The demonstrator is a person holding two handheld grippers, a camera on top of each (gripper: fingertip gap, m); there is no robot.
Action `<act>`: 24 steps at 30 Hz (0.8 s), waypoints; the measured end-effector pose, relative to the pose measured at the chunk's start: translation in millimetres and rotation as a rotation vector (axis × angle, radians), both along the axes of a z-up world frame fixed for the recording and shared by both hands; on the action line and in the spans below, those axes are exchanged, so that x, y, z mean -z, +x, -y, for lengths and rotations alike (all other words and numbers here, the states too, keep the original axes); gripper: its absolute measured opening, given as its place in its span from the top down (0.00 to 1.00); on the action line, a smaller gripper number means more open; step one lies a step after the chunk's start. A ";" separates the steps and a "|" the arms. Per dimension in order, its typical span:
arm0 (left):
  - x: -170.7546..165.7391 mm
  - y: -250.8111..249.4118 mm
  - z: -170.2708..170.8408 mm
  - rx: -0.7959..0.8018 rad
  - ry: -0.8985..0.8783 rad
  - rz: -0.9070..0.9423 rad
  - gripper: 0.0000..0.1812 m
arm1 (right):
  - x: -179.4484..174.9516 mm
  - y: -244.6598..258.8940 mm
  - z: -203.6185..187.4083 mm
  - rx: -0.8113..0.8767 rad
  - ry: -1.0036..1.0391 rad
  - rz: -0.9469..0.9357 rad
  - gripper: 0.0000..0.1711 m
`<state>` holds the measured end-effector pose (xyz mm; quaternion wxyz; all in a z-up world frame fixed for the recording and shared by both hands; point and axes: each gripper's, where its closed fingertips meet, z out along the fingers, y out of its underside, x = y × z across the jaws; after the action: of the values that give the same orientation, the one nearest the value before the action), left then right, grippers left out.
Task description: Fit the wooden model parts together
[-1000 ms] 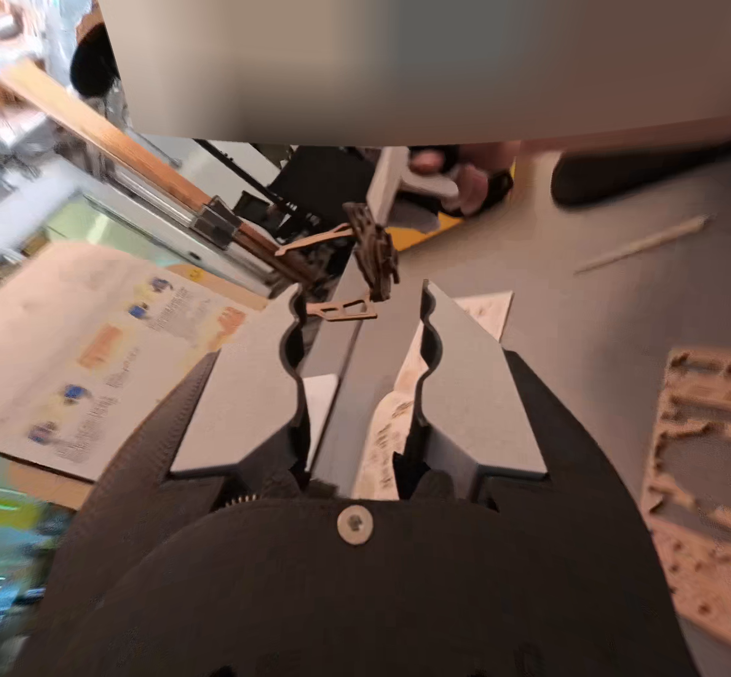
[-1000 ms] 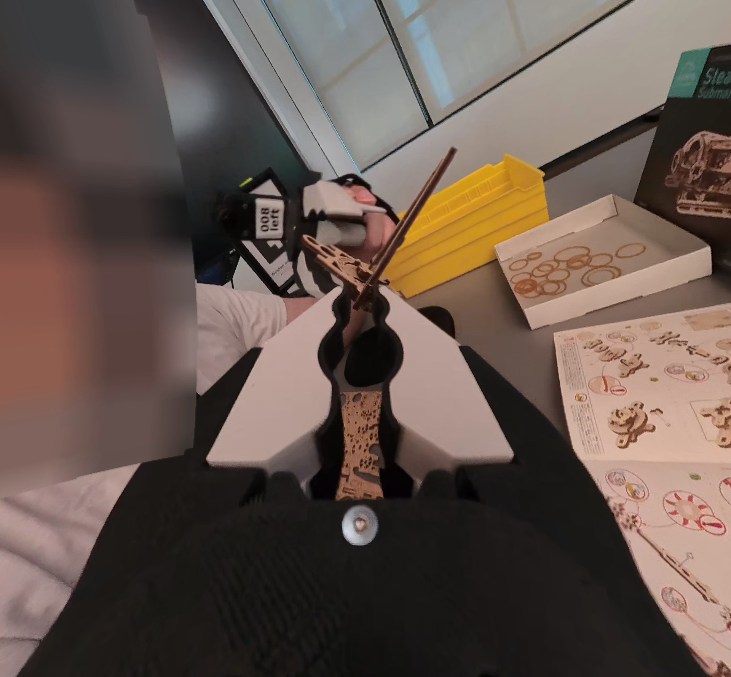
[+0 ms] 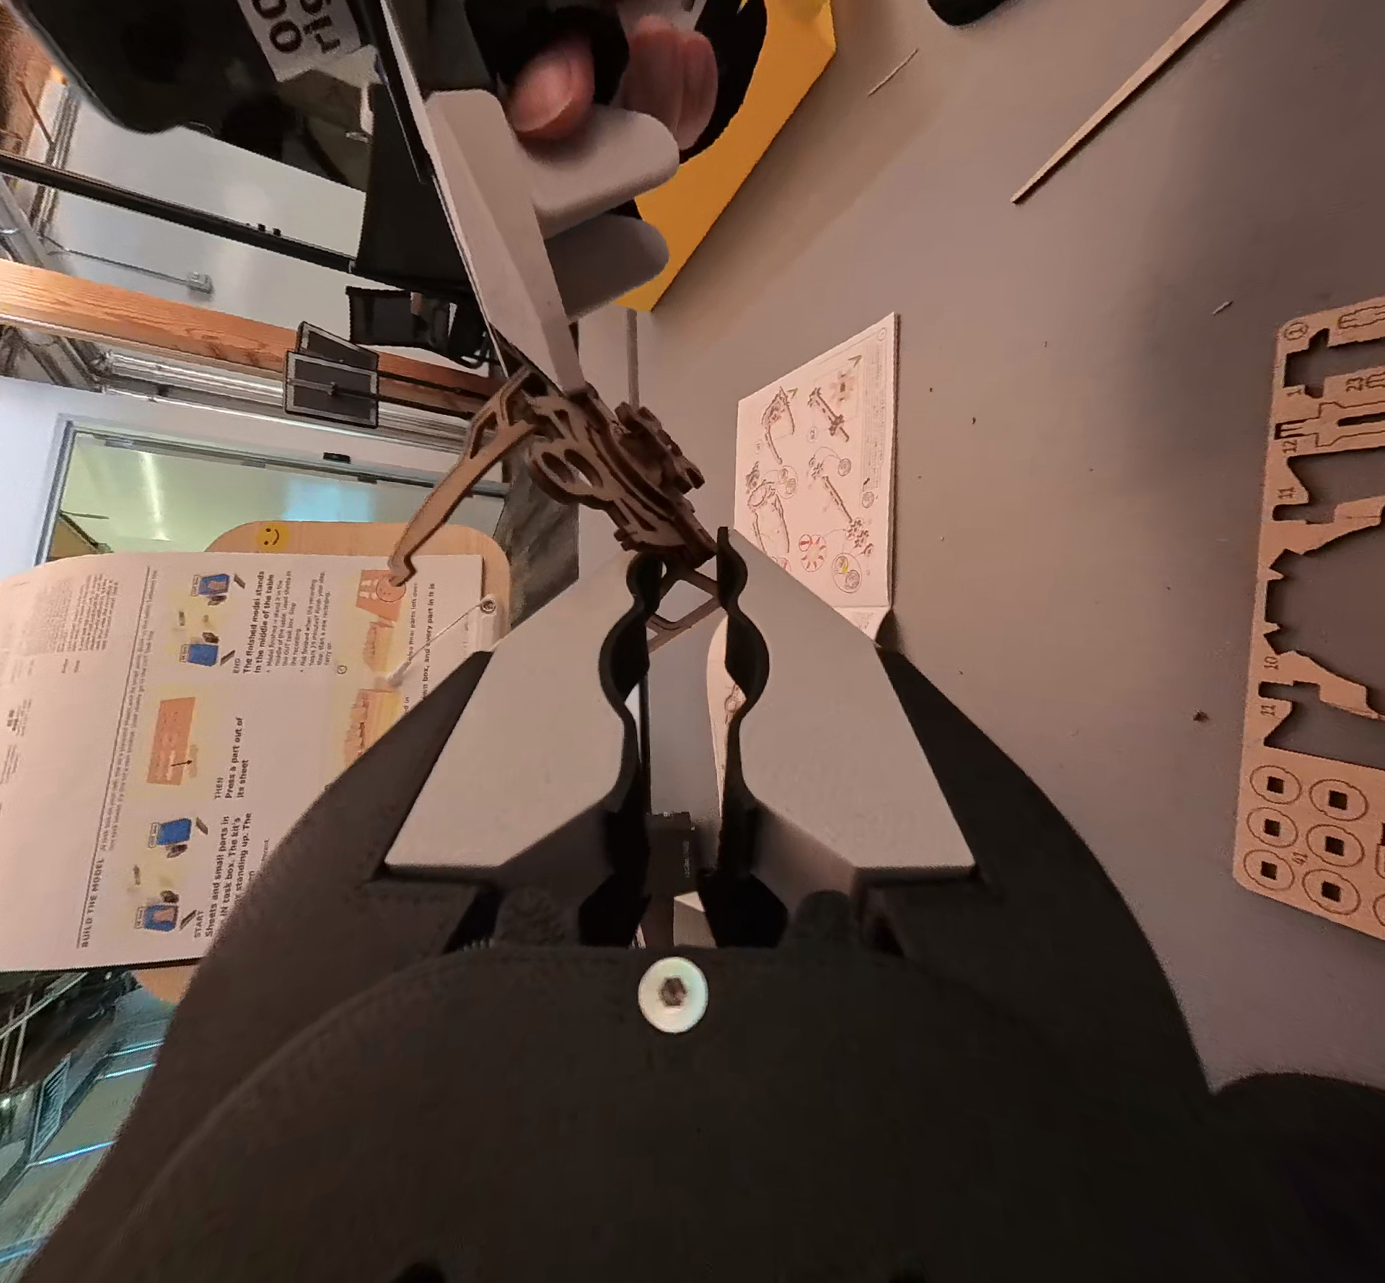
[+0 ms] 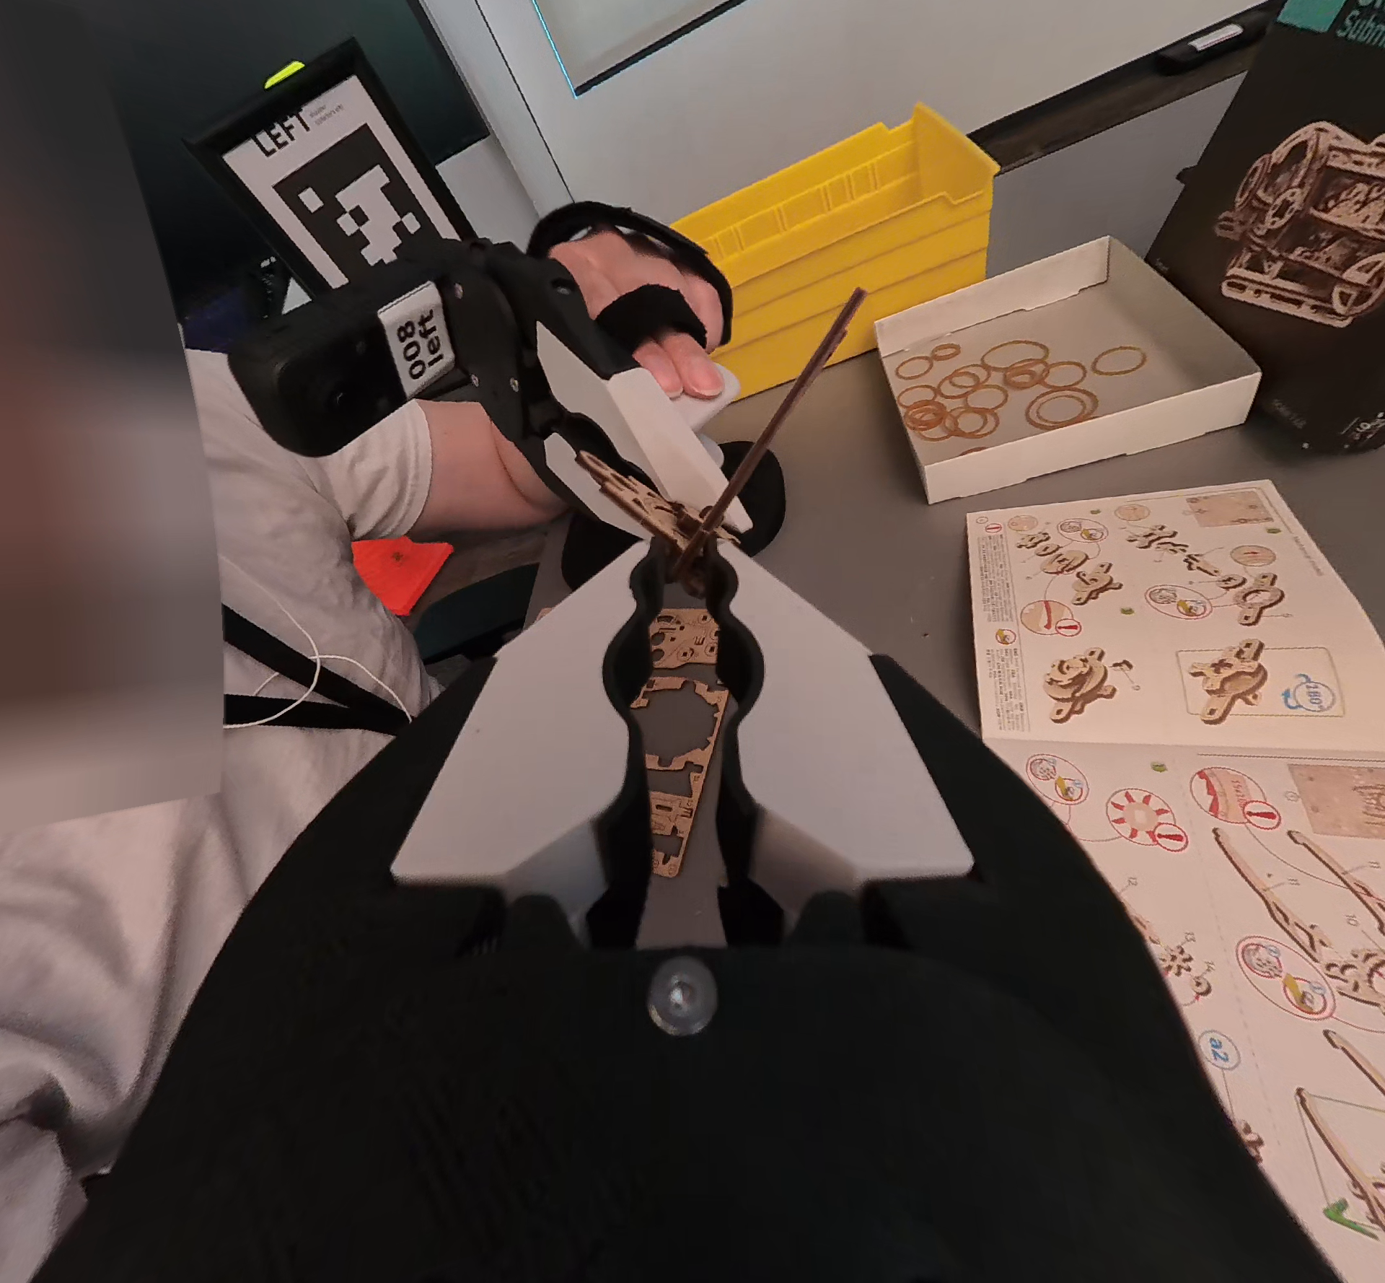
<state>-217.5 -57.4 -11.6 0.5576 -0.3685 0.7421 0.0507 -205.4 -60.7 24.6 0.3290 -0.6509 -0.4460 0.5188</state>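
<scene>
A small wooden gear assembly [image 3: 592, 467] hangs in the air between both grippers. My left gripper [image 3: 678, 553] is shut on its near end. In the right wrist view its white fingers [image 4: 644, 415] reach in from the left around the assembly [image 4: 637, 497]. My right gripper [image 4: 683, 561] is shut on a thin dark wooden arm piece [image 4: 787, 407], seen edge-on and slanting up to the right. Its tips meet the assembly. In the left wrist view the curved arm [image 3: 457, 497] sticks out left, and the right gripper's grey finger [image 3: 510, 250] comes down from above.
On the grey table lie a yellow bin [image 4: 839, 242], a white box [image 4: 1087, 452] of rubber bands, the dark kit box [image 4: 1289, 235], instruction sheets [image 4: 1169, 617], a punched wooden sheet [image 3: 1319, 835] and a thin wooden strip [image 3: 1199, 47]. A person sits at left. The gap from one gripper's tips to the other's is roughly 4 cm.
The two grippers have come closer together. The assembly now sits right at my left gripper's tips, and the left gripper's fingers stand closer together. The right gripper still holds the arm piece.
</scene>
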 end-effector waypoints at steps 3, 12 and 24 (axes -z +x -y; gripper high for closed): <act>-0.6 0.5 -2.6 -0.011 -0.015 0.020 0.93 | 0.0 0.1 -1.7 0.016 0.023 0.010 0.96; -3.4 1.2 -1.2 -0.017 -0.045 0.042 0.93 | -4.3 0.4 0.2 0.014 0.045 0.001 0.96; -7.3 6.0 6.8 0.017 -0.083 0.084 0.94 | -9.7 3.1 3.5 -0.012 -0.005 -0.039 0.96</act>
<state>-211.4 -64.2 -4.3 0.5731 -0.3866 0.7226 -0.0004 -202.2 -64.2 34.3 0.3329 -0.6387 -0.4424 0.5343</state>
